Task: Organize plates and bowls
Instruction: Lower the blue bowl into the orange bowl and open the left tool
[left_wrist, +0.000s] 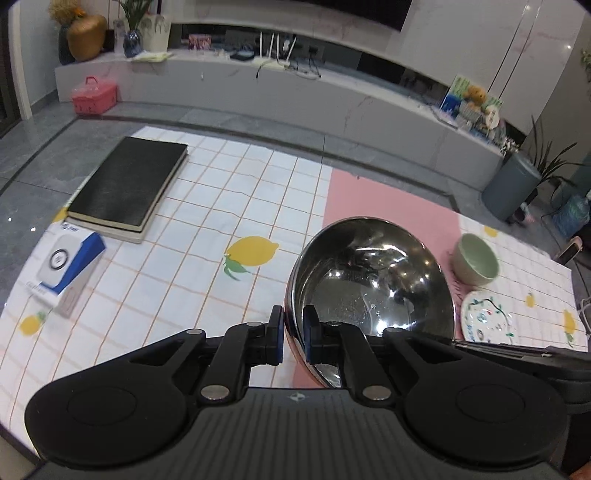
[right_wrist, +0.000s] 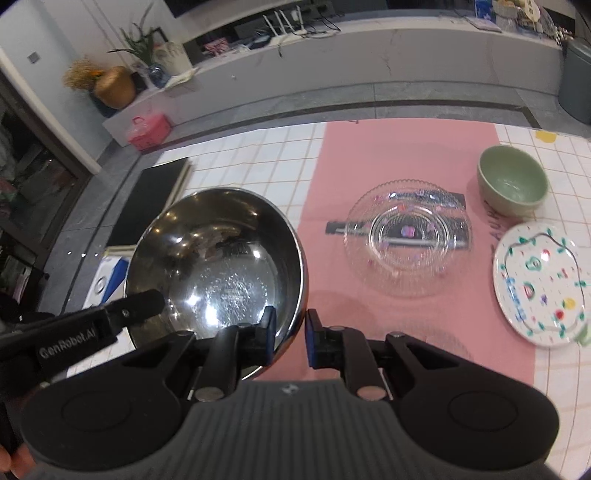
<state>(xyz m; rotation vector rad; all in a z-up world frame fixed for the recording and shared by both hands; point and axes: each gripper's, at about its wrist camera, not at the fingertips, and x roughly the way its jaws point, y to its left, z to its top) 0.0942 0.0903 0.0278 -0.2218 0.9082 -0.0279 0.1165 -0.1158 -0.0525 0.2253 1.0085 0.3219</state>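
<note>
Two grippers' jaws clamp the steel bowl (left_wrist: 369, 280) rim (left (left_wrist: 293, 334), right (right_wrist: 291, 334)), glass plate (right_wrist: 408, 238) near.

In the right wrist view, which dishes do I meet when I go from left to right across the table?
Steel bowl → glass plate → green bowl → painted plate, which starts a little left of the green bowl's right edge but reaches farthest right.

Home living room: TV console (left_wrist: 258, 85), vases (left_wrist: 86, 37), tablecloth (left_wrist: 221, 206).
</note>
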